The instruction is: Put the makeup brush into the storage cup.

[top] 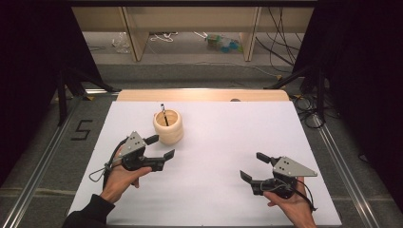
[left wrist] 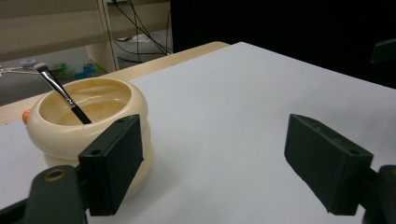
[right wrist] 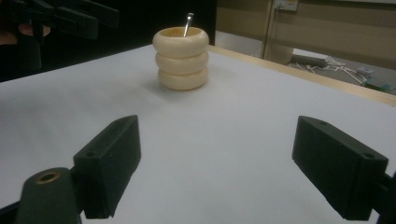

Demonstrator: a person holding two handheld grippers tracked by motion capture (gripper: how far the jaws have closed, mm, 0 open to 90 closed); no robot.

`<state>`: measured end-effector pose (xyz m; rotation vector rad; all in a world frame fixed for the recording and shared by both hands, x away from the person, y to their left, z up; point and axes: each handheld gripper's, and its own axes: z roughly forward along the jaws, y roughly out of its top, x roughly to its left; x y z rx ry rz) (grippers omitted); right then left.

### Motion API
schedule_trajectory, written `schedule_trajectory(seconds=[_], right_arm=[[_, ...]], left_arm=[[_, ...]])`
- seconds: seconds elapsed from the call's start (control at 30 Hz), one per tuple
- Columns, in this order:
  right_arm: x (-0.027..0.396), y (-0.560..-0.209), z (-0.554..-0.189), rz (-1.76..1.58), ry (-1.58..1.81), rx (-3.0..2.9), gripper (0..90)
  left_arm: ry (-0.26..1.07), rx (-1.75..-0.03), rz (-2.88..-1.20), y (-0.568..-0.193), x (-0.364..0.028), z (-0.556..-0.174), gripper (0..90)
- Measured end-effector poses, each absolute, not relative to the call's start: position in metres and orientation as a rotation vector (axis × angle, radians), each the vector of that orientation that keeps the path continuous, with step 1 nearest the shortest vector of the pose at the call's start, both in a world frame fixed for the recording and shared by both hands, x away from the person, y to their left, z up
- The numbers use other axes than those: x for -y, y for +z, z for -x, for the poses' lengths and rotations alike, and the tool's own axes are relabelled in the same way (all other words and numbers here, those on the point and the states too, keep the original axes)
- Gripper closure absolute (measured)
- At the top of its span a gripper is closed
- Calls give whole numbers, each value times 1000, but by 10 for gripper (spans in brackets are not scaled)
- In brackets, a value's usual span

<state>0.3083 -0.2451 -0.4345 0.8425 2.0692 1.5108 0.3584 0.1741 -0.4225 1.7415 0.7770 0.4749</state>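
A cream cup (top: 168, 127) stands on the white worktop (top: 214, 156) toward its far left, a brush (top: 164, 114) leaning inside. The left gripper (top: 158, 147) sits just beside the cup, fingers spread and empty. The right gripper (top: 254, 167) hangs well apart, fingers spread, holding nothing. The step looks like an approach: next, the left must close on the cup or brush.
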Motion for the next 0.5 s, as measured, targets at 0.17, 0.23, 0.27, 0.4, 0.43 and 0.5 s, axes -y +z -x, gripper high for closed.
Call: schedule_trajectory(seconds=[0.17,0.23,0.27,0.4,0.43,0.5], right_arm=[[244,-435,-307,-858,1522,-2072,166],[244,-435,-308,-832,1520,-2053,167],[244,-435,-308,-826,1519,-2051,167],[244,-435,-308,-825,1520,-2053,167],[244,-435,-308,-831,1520,-2055,167],[243,-435,-308,-828,1537,-2052,167]], left_arm=[[483,-763,-1737,-424,-179,-353,192],[494,-759,-1741,-424,-182,-350,192],[500,-760,-1743,-425,-184,-349,191],[505,-763,-1726,-426,-191,-343,192],[507,-755,-1720,-427,-193,-343,192],[508,-755,-1713,-427,-195,-340,192]])
